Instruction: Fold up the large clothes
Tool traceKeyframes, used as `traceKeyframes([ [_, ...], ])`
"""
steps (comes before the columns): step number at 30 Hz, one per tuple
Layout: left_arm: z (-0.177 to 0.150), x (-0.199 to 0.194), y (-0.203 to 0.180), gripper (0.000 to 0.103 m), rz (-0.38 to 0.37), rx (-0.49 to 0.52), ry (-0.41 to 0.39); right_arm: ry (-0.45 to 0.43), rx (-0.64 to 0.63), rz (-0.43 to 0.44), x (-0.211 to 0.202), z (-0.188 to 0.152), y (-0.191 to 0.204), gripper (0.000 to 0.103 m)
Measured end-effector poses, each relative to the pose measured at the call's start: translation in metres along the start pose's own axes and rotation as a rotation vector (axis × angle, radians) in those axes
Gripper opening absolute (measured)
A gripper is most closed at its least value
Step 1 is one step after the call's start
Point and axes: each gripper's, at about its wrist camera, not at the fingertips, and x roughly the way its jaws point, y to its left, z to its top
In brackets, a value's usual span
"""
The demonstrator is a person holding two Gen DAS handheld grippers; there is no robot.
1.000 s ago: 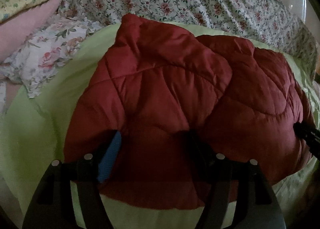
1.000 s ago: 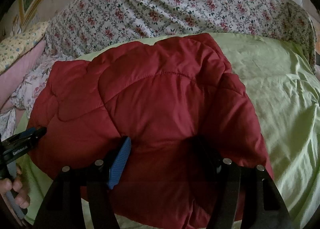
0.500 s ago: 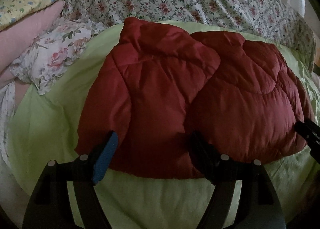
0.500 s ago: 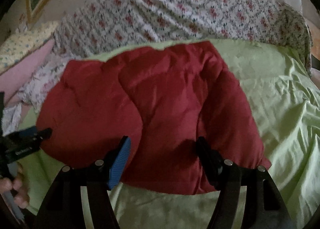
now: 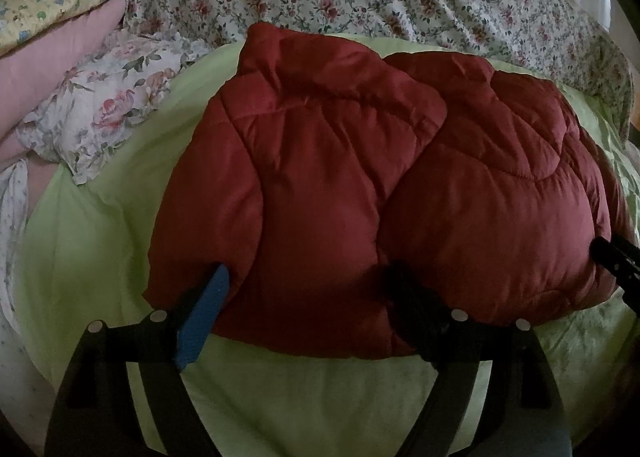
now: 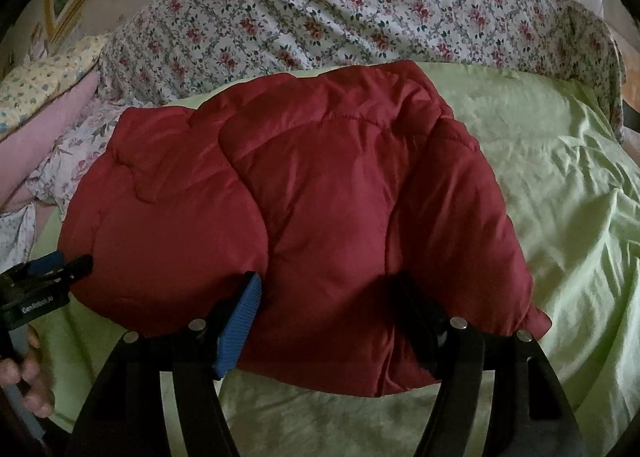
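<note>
While both jaws sit spread wide with nothing clamped, the dark red quilted puffy jacket (image 5: 360, 185) lies folded in a bundle, centre frame in both views, on the light green bed sheet (image 5: 100, 241). Left gripper (image 5: 308, 297) fingers flank the bundle's near edge; right gripper (image 6: 332, 309) likewise, lower centre. In the right wrist view, left gripper shows at lower left, just beside the jacket's edge. Floral-print quilt (image 6: 320, 13) across the top. Pink pillow (image 5: 60, 41) and floral pillow (image 5: 104, 105) upper left.
</note>
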Motion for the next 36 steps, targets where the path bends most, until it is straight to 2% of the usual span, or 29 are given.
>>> traceKeyframes([
  [3,0.009,-0.002,0.006,0.083,-0.032,-0.015,0.005,-0.002,0.021,0.02,-0.007,0.006,0.0,0.071],
  [7,0.031,-0.004,0.013,0.083,-0.044,-0.021,-0.018,0.003,0.02,0.071,-0.012,0.033,-0.004,0.071],
  [10,0.047,0.013,0.015,0.083,-0.037,-0.01,0.002,0.037,-0.005,0.084,0.004,0.056,-0.007,0.071],
  [13,0.06,0.037,0.02,0.084,-0.066,-0.022,0.036,0.1,0.014,0.092,0.034,0.07,-0.01,0.071],
  [15,0.07,0.05,0.022,0.093,-0.071,-0.021,0.046,0.115,0.022,0.084,0.048,0.076,-0.013,0.07],
  [19,0.089,0.071,0.025,0.1,-0.06,-0.031,0.059,0.116,0.042,0.047,0.066,0.095,-0.021,0.07],
  [30,0.101,0.107,0.038,0.103,-0.058,-0.13,0.072,0.058,0.094,0.02,0.094,0.105,-0.042,0.07],
  [36,0.099,0.09,0.039,0.103,-0.047,-0.169,0.067,0.046,0.102,0.026,0.099,0.107,-0.046,0.071],
])
